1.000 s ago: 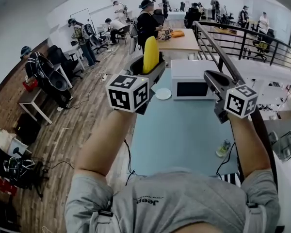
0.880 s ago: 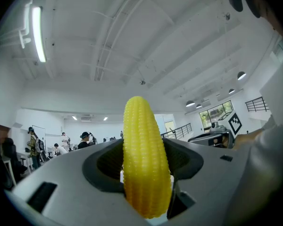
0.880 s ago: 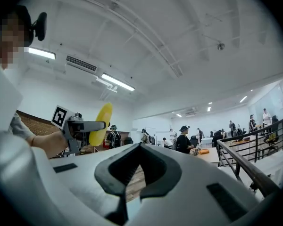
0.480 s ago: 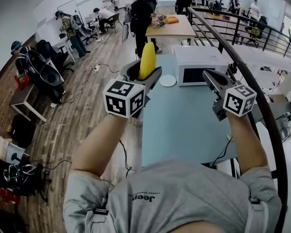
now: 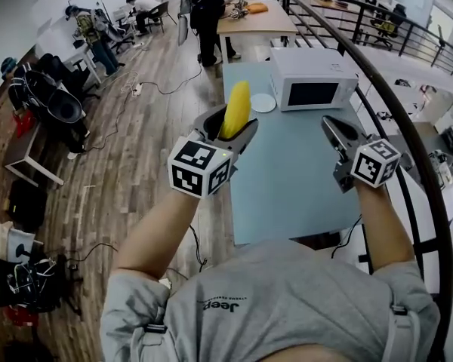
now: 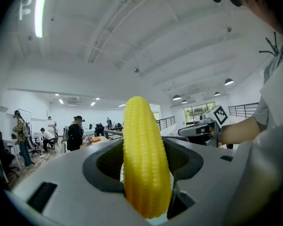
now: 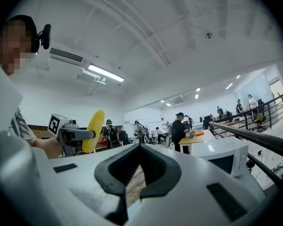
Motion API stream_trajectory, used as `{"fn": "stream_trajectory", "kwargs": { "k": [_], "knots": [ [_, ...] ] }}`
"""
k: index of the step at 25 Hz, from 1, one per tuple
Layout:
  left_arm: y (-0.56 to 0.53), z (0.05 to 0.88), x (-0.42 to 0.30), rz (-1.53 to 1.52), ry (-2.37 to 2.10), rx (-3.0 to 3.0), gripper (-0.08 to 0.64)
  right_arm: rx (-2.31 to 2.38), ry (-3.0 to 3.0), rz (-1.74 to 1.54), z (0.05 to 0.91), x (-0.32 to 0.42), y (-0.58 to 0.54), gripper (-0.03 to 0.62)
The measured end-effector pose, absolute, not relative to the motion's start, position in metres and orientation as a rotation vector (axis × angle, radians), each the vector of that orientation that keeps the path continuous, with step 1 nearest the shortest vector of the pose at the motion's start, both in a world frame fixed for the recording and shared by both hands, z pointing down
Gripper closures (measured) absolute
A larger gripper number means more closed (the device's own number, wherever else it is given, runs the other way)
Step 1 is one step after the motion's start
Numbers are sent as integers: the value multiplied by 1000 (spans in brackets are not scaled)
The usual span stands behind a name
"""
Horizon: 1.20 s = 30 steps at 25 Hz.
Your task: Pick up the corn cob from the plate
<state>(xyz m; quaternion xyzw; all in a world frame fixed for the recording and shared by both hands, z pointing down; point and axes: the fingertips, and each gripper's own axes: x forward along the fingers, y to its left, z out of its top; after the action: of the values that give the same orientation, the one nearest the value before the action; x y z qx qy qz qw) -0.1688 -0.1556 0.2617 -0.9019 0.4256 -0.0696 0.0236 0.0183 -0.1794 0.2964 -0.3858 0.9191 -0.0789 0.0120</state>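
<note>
A yellow corn cob [image 5: 236, 108] stands upright between the fingers of my left gripper [image 5: 230, 124], which is shut on its lower half above the left edge of the pale blue table [image 5: 287, 187]. In the left gripper view the corn cob [image 6: 145, 154] fills the gap between the dark pads. The white plate [image 5: 263, 102] lies on the table beside the microwave, with nothing on it. My right gripper [image 5: 334, 129] hovers over the table's right side, its jaws together and nothing between them. From the right gripper view the corn cob [image 7: 93, 131] shows at the left in the left gripper [image 7: 81, 135].
A white microwave [image 5: 314, 78] stands at the table's far end. A black railing [image 5: 396, 127] runs along the right. Beyond are a wooden table [image 5: 255, 17], several people, chairs and cables on the wooden floor [image 5: 128, 164].
Both grippers have come down and nearer to the table, and the head view has tilted further down. The corn cob stays upright in the left gripper.
</note>
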Motion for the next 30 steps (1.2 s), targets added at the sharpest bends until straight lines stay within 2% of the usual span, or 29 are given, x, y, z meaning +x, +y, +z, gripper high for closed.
{"fn": "stream_trajectory", "kwargs": {
  "k": [16,30],
  "knots": [
    [-135,404,-78,-478,1494,-2927,295,-1097,3056,-440,401,83,-171,577],
    [-136,568,-90,-887,1653,-3010,295,-1132,3134,-651,502,82,-156,577]
  ]
}}
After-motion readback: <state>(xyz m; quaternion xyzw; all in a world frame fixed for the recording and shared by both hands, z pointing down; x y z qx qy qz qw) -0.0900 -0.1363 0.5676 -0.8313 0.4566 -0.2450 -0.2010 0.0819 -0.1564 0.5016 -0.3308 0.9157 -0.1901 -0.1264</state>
